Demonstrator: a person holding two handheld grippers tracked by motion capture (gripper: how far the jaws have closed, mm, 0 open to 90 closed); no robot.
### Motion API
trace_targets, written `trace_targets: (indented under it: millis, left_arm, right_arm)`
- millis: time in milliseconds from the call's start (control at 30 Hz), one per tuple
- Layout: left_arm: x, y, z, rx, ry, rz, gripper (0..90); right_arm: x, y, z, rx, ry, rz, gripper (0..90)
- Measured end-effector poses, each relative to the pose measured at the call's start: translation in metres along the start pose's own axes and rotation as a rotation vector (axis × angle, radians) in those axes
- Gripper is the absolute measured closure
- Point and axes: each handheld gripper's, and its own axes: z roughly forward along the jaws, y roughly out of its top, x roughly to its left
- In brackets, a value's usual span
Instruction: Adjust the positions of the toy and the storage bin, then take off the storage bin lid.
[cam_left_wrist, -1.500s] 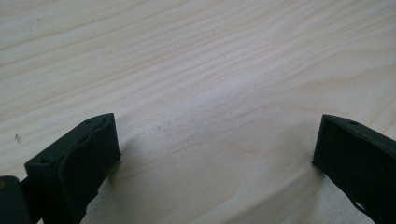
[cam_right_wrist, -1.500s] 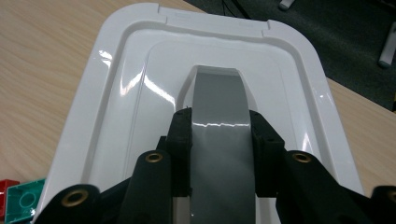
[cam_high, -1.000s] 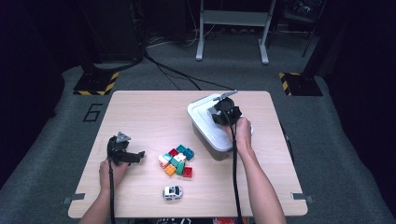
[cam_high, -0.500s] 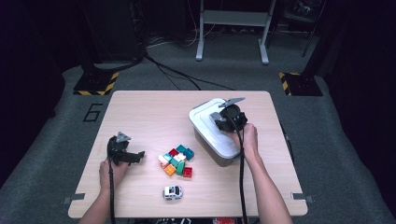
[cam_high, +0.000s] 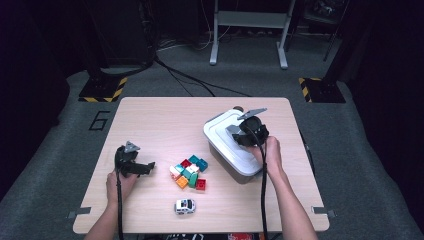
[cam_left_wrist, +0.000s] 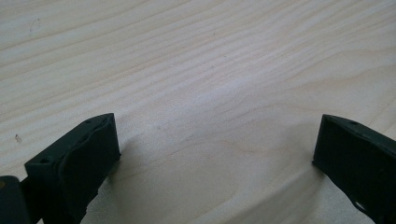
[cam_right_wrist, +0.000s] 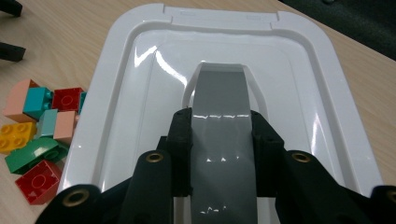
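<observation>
Right gripper: clamped on the grey handle of the white lid; both black pads press the handle's two sides, one on each; in the high view the right gripper sits on top of the lid, held by the right hand
White lid: lying on the grey bin; rounded corners, raised rim, glossy with light reflections; its grey handle runs as a strap across the sunken middle
Grey bin: on the right half of the table, set at an angle to the table's edges; well apart from the left gripper
Left gripper: at the left side of the table, low over the wood; jaws spread wide with only bare wood grain between them in the left gripper view; gripping nothing; held by the left hand
Blocks: a loose heap between the left gripper and the bin, just beside the bin's near-left corner; red, teal, green, orange, yellow and pale pink pieces; in the right gripper view they lie left of the lid
Toy car: small, white, near the table's front edge, below the heap and apart from it
Table: light wood, on a dark carpeted floor
</observation>
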Motion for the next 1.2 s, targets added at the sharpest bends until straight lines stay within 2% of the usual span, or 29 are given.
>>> trace_targets:
  millis: [67, 100, 233, 367, 467, 533, 600, 667, 833, 967, 1200]
  left_arm:
    - [0.0, 0.0, -0.001, 0.011, -0.006, 0.002, 0.3]
    - [0.0, 0.0, 0.0, -0.006, 0.002, -0.001, 0.3]
    - [0.0, 0.0, 0.0, -0.004, 0.001, -0.002, 0.2]
    - [0.0, 0.0, -0.001, 0.01, -0.005, 0.002, 0.2]
    - [0.0, 0.0, -0.001, 0.01, -0.005, 0.001, 0.2]
    - [0.0, 0.0, 0.0, 0.001, 0.0, 0.004, 0.2]
    - [0.0, 0.0, 0.0, 0.002, 0.0, 0.007, 0.2]
    - [0.0, 0.0, 0.0, -0.001, 0.001, 0.002, 0.2]
    - [0.0, 0.0, 0.0, -0.004, 0.002, -0.002, 0.2]
    - [0.0, 0.0, 0.0, -0.004, 0.001, -0.001, 0.3]
    - [0.0, 0.0, 0.0, -0.003, 0.001, -0.001, 0.2]
  right_arm:
    - [0.001, -0.002, -0.002, 0.004, 0.012, 0.0, 67.2]
    - [0.001, -0.002, -0.002, 0.004, 0.012, 0.0, 67.2]
    - [0.001, -0.007, -0.006, -0.005, 0.035, 0.006, 67.3]
    - [0.001, -0.009, -0.007, -0.01, 0.053, 0.011, 67.4]
    - [0.003, -0.011, -0.009, -0.014, 0.069, 0.042, 67.5]
    - [0.003, -0.012, -0.008, -0.02, 0.068, 0.047, 67.4]
    - [0.008, -0.012, -0.009, -0.019, 0.055, 0.081, 67.5]
    - [0.011, -0.012, -0.008, -0.024, 0.045, 0.095, 67.5]
    - [0.016, -0.012, -0.007, -0.032, 0.034, 0.106, 67.6]
    - [0.017, -0.012, -0.006, -0.043, 0.029, 0.108, 67.6]
    - [0.019, -0.01, -0.008, -0.035, 0.001, 0.081, 67.4]
